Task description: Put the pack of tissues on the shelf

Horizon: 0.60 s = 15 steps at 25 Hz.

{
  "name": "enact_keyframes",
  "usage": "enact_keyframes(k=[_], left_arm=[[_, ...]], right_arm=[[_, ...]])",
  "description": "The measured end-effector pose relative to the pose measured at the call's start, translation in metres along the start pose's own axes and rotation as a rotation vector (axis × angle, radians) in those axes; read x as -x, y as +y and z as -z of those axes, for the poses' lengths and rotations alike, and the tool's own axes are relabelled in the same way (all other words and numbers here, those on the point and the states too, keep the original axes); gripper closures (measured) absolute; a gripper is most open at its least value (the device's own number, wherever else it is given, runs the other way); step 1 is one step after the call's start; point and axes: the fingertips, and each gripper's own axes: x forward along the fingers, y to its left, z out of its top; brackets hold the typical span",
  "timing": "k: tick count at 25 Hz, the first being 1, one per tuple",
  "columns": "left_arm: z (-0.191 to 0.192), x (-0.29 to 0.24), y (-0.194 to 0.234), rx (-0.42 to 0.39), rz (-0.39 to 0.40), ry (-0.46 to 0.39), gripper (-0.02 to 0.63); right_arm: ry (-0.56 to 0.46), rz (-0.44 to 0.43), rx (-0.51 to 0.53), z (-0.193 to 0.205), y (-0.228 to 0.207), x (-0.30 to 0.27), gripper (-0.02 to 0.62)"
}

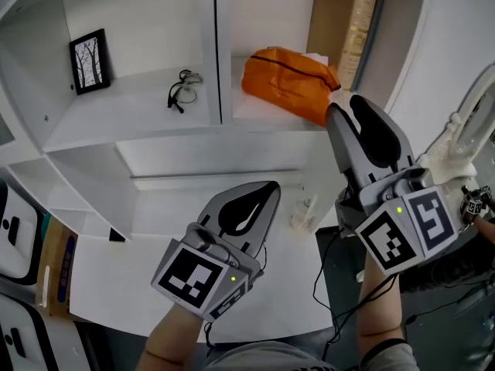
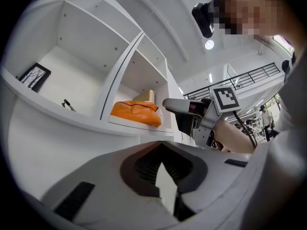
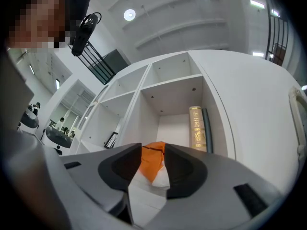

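The orange pack of tissues (image 1: 282,79) (image 2: 134,113) (image 3: 152,163) lies on the floor of the white shelf's right compartment (image 1: 249,110), near its front edge. My right gripper (image 1: 346,105) (image 3: 153,147) points up at the pack's right end. Its jaws stand open, with the pack showing in the gap just beyond the tips and nothing pressed between the pads. The left gripper view shows it (image 2: 169,103) just right of the pack. My left gripper (image 1: 271,185) (image 2: 162,145) hangs lower, over the white table (image 1: 139,261), with its tips together and nothing in them.
A tan book (image 1: 344,25) (image 3: 196,128) stands upright behind the pack. In the left compartment are a framed picture (image 1: 90,60) and eyeglasses (image 1: 184,87). A small clear container (image 1: 303,211) sits on the table. Cables (image 1: 331,261) hang by the right edge.
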Motion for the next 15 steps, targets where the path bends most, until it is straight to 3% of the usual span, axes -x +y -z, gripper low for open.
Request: enact_keyframes(k=[11, 15], left_arm=[[-0.001, 0.014, -0.02, 0.012, 0.055, -0.003, 0.566], [0.001, 0.02, -0.023, 0.018, 0.07, 0.006, 0.566]], right_arm=[[0.003, -0.005, 0.002, 0.009, 0.04, 0.041, 0.6], [0.031, -0.026, -0.025, 0.021, 0.053, 0.052, 0.601]])
